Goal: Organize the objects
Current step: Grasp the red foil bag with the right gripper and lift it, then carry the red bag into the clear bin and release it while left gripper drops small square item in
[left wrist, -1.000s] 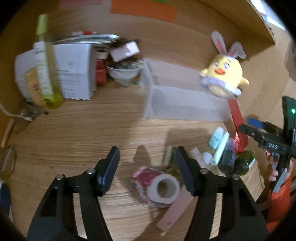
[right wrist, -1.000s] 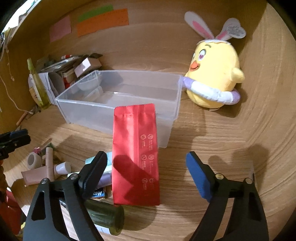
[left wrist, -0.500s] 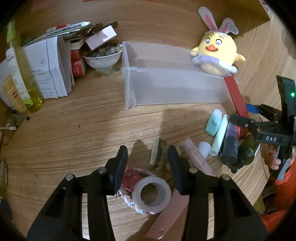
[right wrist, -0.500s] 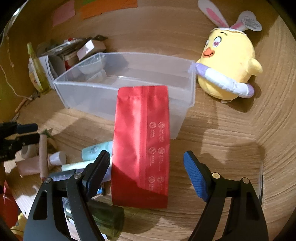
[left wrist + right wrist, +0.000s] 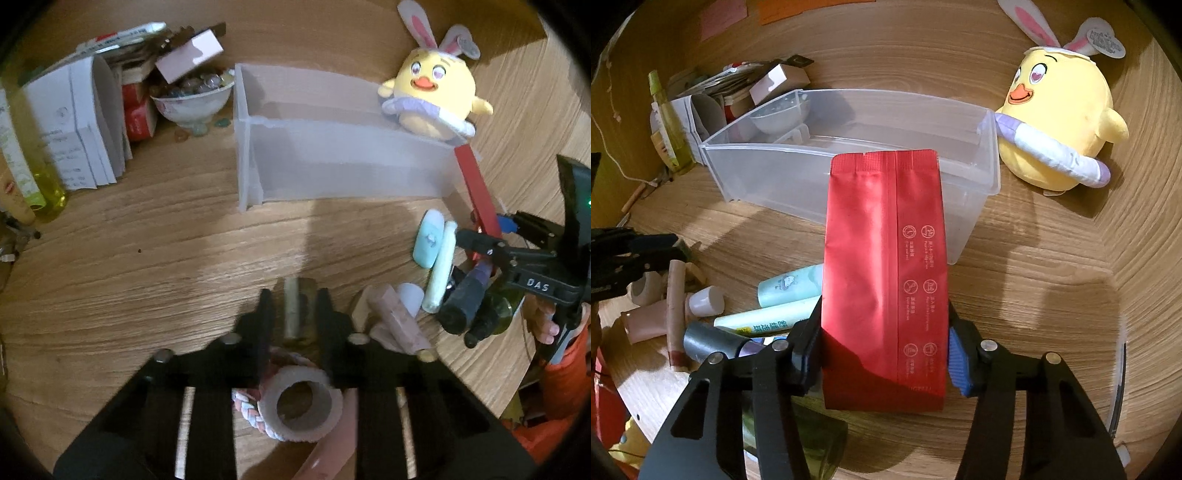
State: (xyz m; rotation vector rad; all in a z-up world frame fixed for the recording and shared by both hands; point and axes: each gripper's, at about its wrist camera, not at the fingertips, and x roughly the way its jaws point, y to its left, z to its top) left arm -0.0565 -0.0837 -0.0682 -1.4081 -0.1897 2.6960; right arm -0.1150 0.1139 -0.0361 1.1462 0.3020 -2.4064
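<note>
Low in the right wrist view, the right gripper (image 5: pixel 884 354) is closing its jaws on a red foil pouch (image 5: pixel 884 273); the black finger on the left and the blue-padded finger on the right both touch the pouch's lower edges. The pouch stands upright, its top leaning against the near wall of a clear plastic rectangular bin (image 5: pixel 991 147) at centre frame. At the upper right, a yellow plush chick with rabbit ears (image 5: pixel 1063 110) sits just beside the bin's right end. At the lower left of that view, a pale green tube (image 5: pixel 768 319) and a mint tube (image 5: pixel 792 286) lie among other small containers on the wooden tabletop (image 5: pixel 1052 280).

Low at the centre of the left wrist view, the left gripper (image 5: pixel 293 308) has narrowed, and is closing further, around a small olive-green stick-shaped object (image 5: pixel 291 314) that lies between its fingers; whether the pads press on it I cannot tell. Just beneath the fingers sits a beige tape roll (image 5: pixel 299 404) on a pink-and-white braided ring (image 5: pixel 245 404). At the upper left, a white bowl of glass beads (image 5: pixel 192 101) stands near folded white papers (image 5: pixel 85 122).
</note>
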